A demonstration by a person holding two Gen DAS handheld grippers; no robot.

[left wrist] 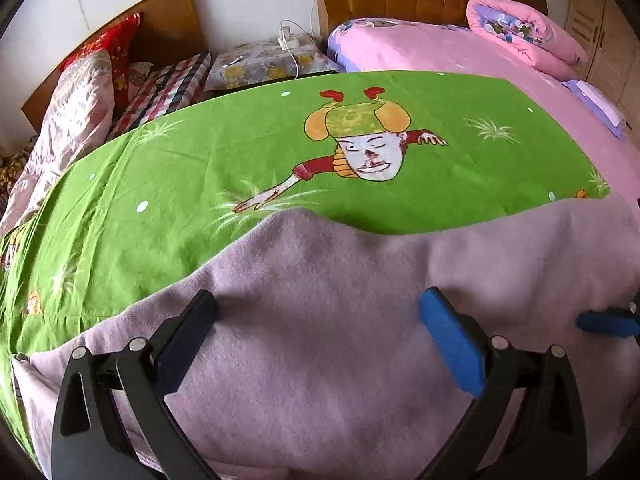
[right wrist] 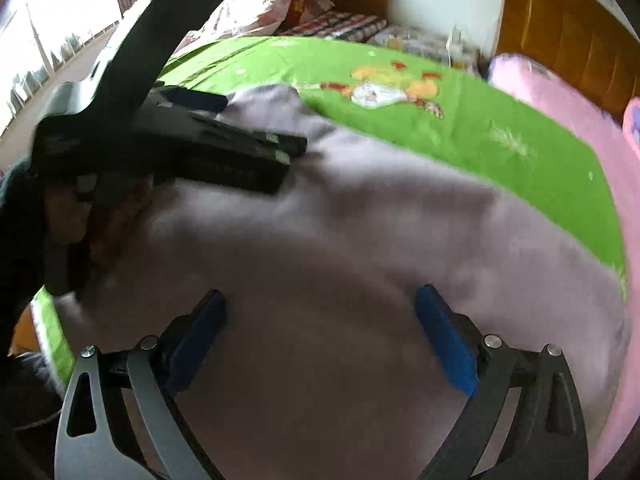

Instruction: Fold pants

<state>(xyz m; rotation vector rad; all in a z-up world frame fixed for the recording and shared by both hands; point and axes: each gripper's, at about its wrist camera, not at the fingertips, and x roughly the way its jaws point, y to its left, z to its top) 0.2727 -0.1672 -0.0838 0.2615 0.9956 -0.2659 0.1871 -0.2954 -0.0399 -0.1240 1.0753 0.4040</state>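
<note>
Pale lilac pants [left wrist: 320, 320] lie spread over a green cartoon-print sheet [left wrist: 200, 152] on a bed. My left gripper [left wrist: 318, 304] hovers just above the pants with its blue-padded fingers wide apart and nothing between them. At the right edge of that view a blue pad of the right gripper [left wrist: 606, 323] shows. In the blurred right wrist view, my right gripper [right wrist: 320, 300] is open over the pants [right wrist: 340, 240], with no cloth between its fingers. The left gripper's black body [right wrist: 180, 136] rests over the pants' far left part, a hand behind it.
A pink bed [left wrist: 440, 52] with a rolled pink quilt [left wrist: 524, 36] lies at the far right. Between the beds stands a nightstand [left wrist: 268, 64] with a charger. Pillows [left wrist: 80, 100] and a checked cloth are at the far left. A window [right wrist: 48, 32] is on the left.
</note>
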